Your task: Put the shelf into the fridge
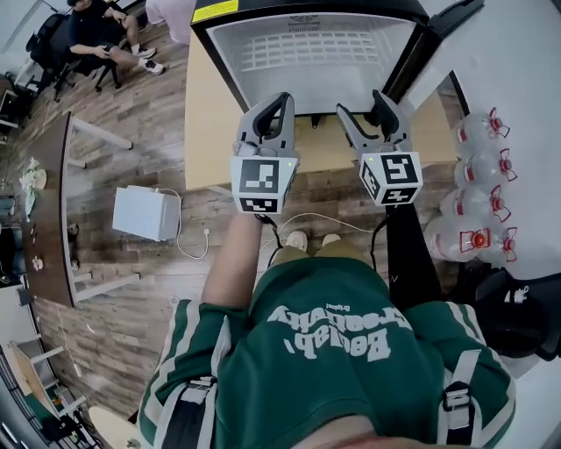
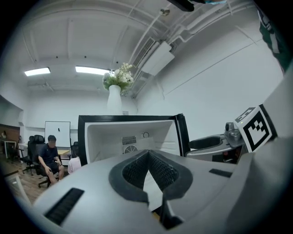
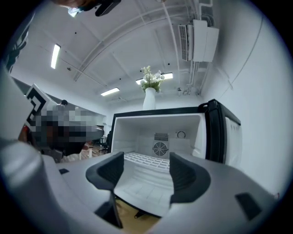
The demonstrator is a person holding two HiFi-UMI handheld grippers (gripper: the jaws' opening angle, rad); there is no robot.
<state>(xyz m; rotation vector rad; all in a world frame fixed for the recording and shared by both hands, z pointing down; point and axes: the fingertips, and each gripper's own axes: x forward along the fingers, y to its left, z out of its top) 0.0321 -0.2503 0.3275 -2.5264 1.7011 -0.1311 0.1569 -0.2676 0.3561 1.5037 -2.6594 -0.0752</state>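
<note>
The small fridge (image 1: 302, 88) stands open on a wooden platform in front of me, its door (image 1: 438, 26) swung to the right. A white wire shelf (image 1: 307, 51) lies level inside, across the back half of the cavity; the right gripper view shows this shelf (image 3: 149, 160) in front of the round fan grille. My left gripper (image 1: 280, 103) hovers before the fridge's opening, jaws shut with nothing between them (image 2: 147, 154). My right gripper (image 1: 366, 110) is beside it, open and empty (image 3: 146, 171). Both are outside the fridge.
Several plastic water bottles (image 1: 478, 184) lie on the right. A white box (image 1: 145, 213) with a cable sits on the wood floor to the left, near a long table (image 1: 48, 210). A person (image 1: 96, 35) sits far left. A vase of flowers (image 3: 150, 98) stands on the fridge.
</note>
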